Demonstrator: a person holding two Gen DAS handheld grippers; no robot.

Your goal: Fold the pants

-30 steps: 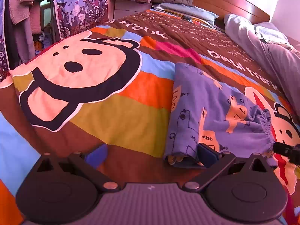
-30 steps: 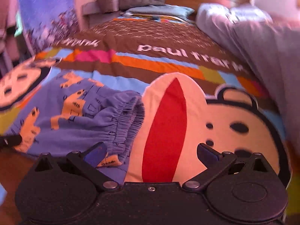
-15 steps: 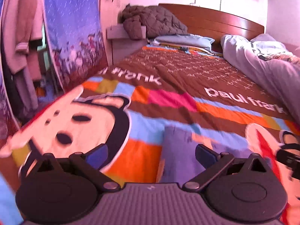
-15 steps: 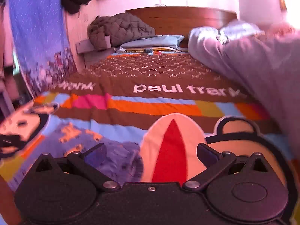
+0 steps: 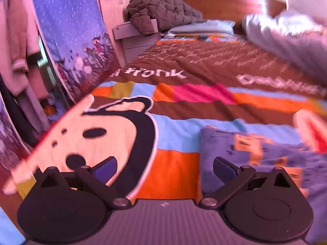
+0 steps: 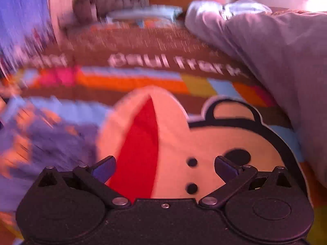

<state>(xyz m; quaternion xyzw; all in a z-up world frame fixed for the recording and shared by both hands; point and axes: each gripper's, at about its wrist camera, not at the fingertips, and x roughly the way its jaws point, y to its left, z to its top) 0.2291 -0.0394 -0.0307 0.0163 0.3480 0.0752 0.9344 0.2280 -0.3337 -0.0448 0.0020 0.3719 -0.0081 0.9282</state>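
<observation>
The blue pants (image 5: 255, 153) with orange prints lie folded on the colourful bedspread (image 5: 184, 134), at the right of the left wrist view. They show blurred at the left of the right wrist view (image 6: 45, 134). My left gripper (image 5: 164, 168) is open and empty, lifted off the pants, with its right finger over their left edge. My right gripper (image 6: 164, 168) is open and empty above the cartoon face printed on the bedspread (image 6: 204, 143), to the right of the pants.
A grey duvet (image 6: 276, 61) is heaped along the bed's right side. Pillows (image 5: 202, 26) and a dark quilted jacket (image 5: 159, 16) lie by the wooden headboard (image 5: 224, 0). A wardrobe with a blue curtain (image 5: 69, 36) stands left of the bed.
Both grippers have let go of the pants, lifted away and tilted up toward the headboard. The left then swung left and the right swung right. The pants stay folded on the bed.
</observation>
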